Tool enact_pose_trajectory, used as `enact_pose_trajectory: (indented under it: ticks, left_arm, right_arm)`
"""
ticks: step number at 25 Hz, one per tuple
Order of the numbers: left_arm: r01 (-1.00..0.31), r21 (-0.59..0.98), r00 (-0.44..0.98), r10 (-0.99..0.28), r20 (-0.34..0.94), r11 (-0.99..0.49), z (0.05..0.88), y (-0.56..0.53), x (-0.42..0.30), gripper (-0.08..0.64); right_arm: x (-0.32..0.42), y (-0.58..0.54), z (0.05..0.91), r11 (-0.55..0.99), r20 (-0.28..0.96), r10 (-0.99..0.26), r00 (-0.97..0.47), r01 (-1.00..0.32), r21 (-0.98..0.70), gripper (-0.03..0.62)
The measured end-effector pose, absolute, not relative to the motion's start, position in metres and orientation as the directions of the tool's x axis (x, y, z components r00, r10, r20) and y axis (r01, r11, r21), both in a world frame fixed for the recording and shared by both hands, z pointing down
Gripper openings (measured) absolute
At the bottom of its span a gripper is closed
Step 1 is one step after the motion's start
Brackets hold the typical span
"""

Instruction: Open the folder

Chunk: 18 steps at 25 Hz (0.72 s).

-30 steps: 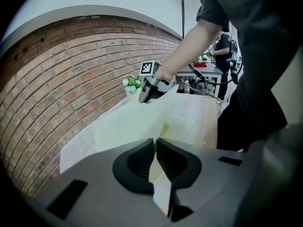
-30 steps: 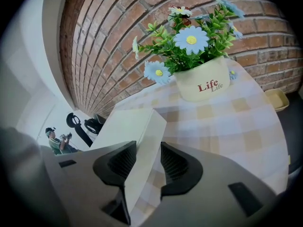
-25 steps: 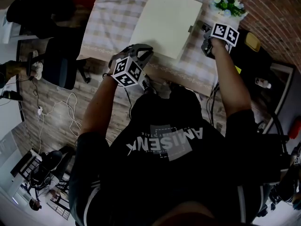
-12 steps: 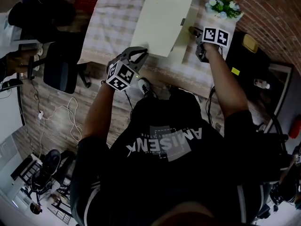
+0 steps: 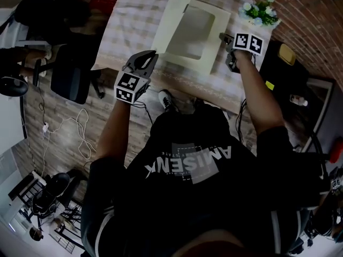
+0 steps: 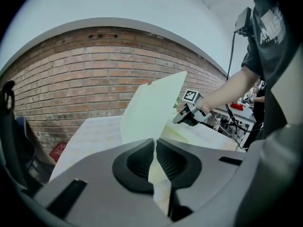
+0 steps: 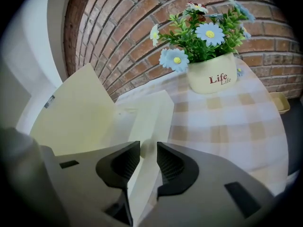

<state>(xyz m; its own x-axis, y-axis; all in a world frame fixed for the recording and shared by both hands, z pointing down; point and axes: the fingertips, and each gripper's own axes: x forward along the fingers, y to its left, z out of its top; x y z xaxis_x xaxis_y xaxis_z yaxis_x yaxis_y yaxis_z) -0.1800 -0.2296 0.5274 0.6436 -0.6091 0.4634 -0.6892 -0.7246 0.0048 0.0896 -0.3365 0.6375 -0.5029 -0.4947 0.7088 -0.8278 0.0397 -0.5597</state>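
A pale cream folder (image 5: 195, 33) lies on the checked tablecloth (image 5: 134, 15). Its cover (image 5: 174, 15) stands lifted and tilted up to the left, and the inside shows. My left gripper (image 5: 147, 58) is shut on the cover's near corner; in the left gripper view the cover (image 6: 151, 112) rises out of the shut left gripper (image 6: 155, 148). My right gripper (image 5: 225, 39) sits at the folder's right side. In the right gripper view the right gripper (image 7: 148, 148) has its jaws closed on the lower part's thick edge (image 7: 151, 117), with the raised cover (image 7: 75, 112) to the left.
A white pot of blue and white flowers (image 5: 259, 9) stands at the table's far right corner, close behind the right gripper; it also shows as the flower pot (image 7: 210, 74). A dark chair (image 5: 69, 74) stands left of the table. The table's near edge (image 5: 187, 82) runs below both grippers.
The left gripper has risen and moved left with the cover, swinging the closed folder open. The right gripper has stayed at the folder's right edge.
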Motion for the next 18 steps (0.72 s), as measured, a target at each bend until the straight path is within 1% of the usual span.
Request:
enact_pose_trajectory:
  ticks: [8, 18]
  left_arm:
    - [-0.823, 0.026, 0.516, -0.728, 0.451, -0.568, 0.529, -0.243, -0.228, 0.020]
    - [-0.916, 0.020, 0.364, -0.810, 0.460, -0.401, 0.538, -0.254, -0.264, 0.015]
  right_arm:
    - [0.090, -0.336, 0.638, 0.036, 0.726, -0.491, -0.482, -0.844, -0.536, 0.152]
    - [0.091, -0.336, 0.639, 0.027, 0.731, -0.496, -0.469, -0.850, -0.527, 0.156]
